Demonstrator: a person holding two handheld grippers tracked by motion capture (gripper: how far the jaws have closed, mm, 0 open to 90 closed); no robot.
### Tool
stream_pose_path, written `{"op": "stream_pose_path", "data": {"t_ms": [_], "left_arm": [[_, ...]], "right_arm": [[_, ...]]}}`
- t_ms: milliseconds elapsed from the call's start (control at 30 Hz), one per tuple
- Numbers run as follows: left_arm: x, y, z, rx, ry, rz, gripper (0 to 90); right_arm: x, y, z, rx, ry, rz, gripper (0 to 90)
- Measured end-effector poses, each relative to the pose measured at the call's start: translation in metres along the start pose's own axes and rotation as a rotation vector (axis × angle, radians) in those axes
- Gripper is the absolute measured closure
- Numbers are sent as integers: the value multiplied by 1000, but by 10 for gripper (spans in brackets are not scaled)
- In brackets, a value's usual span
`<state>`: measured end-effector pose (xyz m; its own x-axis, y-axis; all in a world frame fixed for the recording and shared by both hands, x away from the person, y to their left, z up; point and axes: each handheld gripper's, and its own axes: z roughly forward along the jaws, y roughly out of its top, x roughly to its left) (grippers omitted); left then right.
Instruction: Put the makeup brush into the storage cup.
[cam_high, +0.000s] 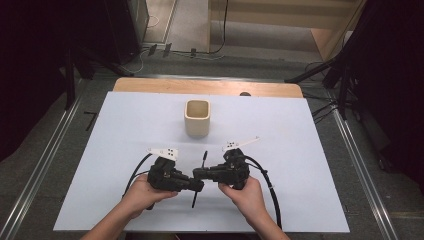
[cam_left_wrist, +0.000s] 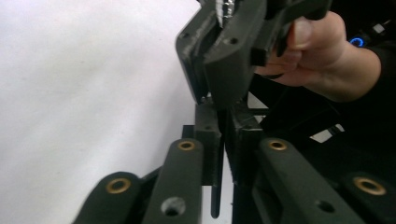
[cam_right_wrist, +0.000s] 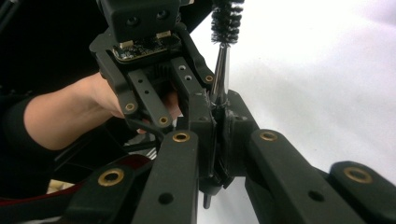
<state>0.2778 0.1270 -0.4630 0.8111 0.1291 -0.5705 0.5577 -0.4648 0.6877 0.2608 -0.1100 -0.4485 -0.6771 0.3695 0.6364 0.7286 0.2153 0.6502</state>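
On the near half of the white tabletop (cam_high: 125, 150), two black hand-held grippers meet nose to nose, each held by a bare hand coming in from the bottom edge of the high view. The left gripper (cam_high: 199, 186) points toward the right, and the right gripper (cam_high: 196, 173) points toward the left, so their tips sit touching or just beside one another at the table's middle line.

Between them runs a thin black brush with a slim metal shaft and a dark bristled tip (cam_high: 199, 177). From above it lies roughly front to back, its bristled end toward the far side and its plain end toward the person.

Seen from the right gripper view, the right gripper (cam_right_wrist: 218, 140) has its jaws closed tight on the brush (cam_right_wrist: 220, 79), with the shiny shaft rising out of the clamp to the bristles at the top of that view and a short stub poking out below. The left gripper's body and the left hand (cam_right_wrist: 84, 112) sit directly behind.

Seen from the left gripper view, the left gripper (cam_left_wrist: 224, 140) also has its jaws pressed together on the thin dark rod (cam_left_wrist: 216, 196), with the right gripper's closed jaws just beyond and the right hand (cam_left_wrist: 317, 60) behind them.

Farther back, well apart from both grippers, a cream square-mouthed cup (cam_high: 197, 118) stands upright on the white surface. A strip of bare wooden board (cam_high: 150, 85) shows along the far edge.
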Motion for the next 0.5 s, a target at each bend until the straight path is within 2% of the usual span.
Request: {"op": "stream_pose_path", "data": {"t_ms": [267,300,333,400,500], "left_arm": [[0,1,-1,-17,18,-1,849],[0,1,-1,-19,22,-5,850],[1,1,-2,-16,25,-9,850],[1,1,-2,-17,28,-16,850],[1,1,-3,-16,35,-30,849]], "right_arm": [[0,1,-1,-15,-16,14,852],[1,1,-2,-18,-17,14,833],[1,1,-3,-26,-20,12,772],[2,1,-4,-30,-27,8,743],[4,1,-8,-63,-57,-24,630]]}}
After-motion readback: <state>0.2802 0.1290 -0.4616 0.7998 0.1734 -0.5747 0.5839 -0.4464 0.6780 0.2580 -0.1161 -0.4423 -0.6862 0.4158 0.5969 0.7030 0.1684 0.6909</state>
